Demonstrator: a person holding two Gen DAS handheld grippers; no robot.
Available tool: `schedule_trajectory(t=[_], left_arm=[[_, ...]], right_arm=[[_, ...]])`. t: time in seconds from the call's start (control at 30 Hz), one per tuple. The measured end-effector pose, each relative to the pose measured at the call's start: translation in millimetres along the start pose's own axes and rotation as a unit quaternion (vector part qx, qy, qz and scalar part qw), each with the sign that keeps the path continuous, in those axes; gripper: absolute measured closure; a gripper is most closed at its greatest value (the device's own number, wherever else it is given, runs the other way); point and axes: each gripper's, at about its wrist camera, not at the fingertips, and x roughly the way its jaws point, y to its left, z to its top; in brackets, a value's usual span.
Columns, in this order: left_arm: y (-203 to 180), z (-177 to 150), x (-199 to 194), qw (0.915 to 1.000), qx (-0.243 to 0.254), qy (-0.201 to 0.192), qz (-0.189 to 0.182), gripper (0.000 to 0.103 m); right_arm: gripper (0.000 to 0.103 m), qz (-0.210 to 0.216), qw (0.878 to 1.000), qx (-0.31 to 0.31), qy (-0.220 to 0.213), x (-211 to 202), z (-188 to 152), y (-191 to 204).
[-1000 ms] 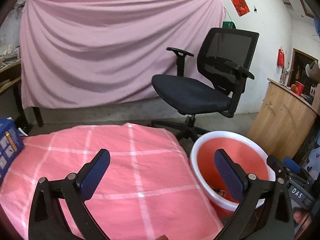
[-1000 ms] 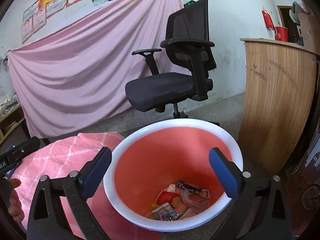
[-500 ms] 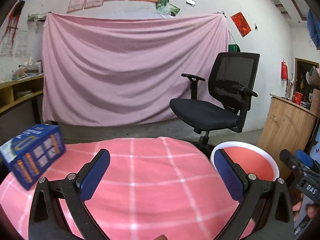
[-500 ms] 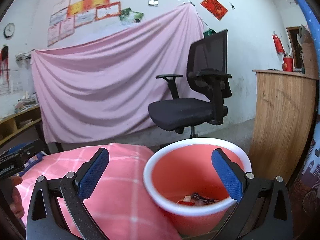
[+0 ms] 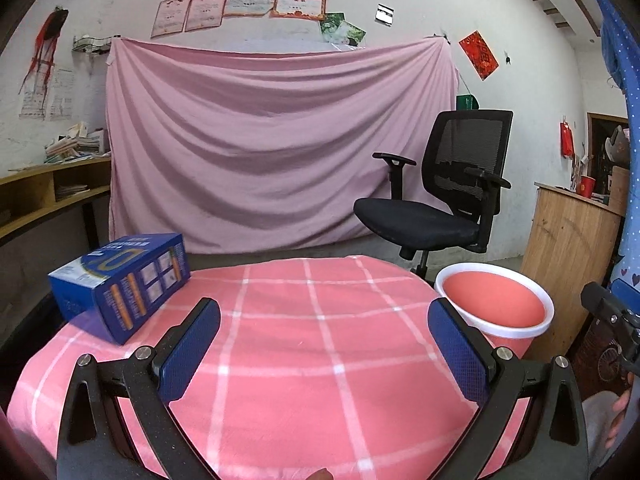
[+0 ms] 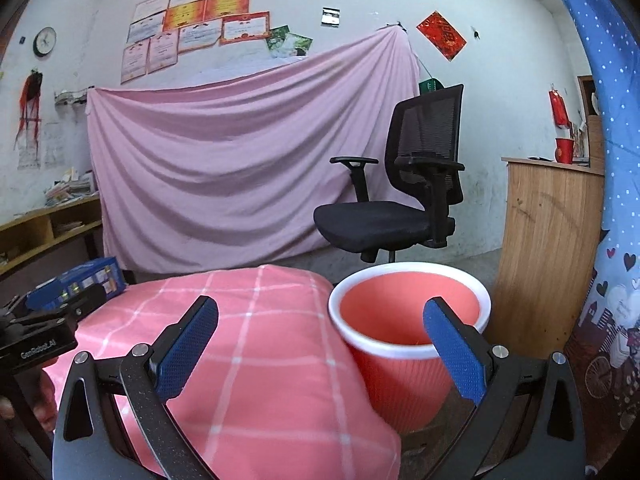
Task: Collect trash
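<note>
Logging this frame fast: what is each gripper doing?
Left gripper: open, holding nothing, over the pink checked cloth.
Right gripper: open, holding nothing, near the bin.

Checked cloth cover [image 5: 320, 340], smooth plastic bin [image 6: 404, 360], glossy cardboard box [image 5: 120, 284], wooden counter [image 6: 552, 248].

**Bin upright beside the pink surface, blue box up top**

The trash bin [image 6: 408, 328] stands upright just off the surface's [image 5: 320, 360] right edge: salmon-red ribbed wall, white rolled rim, mouth open; from here its contents can't be seen. On the pink checked surface, far left, lies a blue box [image 5: 120, 284], flat on its long side, angled, printed with orange and white panels.
</note>
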Motion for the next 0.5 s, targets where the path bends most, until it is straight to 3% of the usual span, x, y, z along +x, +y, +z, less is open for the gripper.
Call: schedule_trajectory(t=[0.5], left_arm=[[11.3, -7.7, -32.9, 0.9998, -0.006, -0.017, 0.005, 0.001]], right_arm=[[0.000, -0.013, 1.000, -0.013, -0.021, -20.8, -12.7, 5.2]])
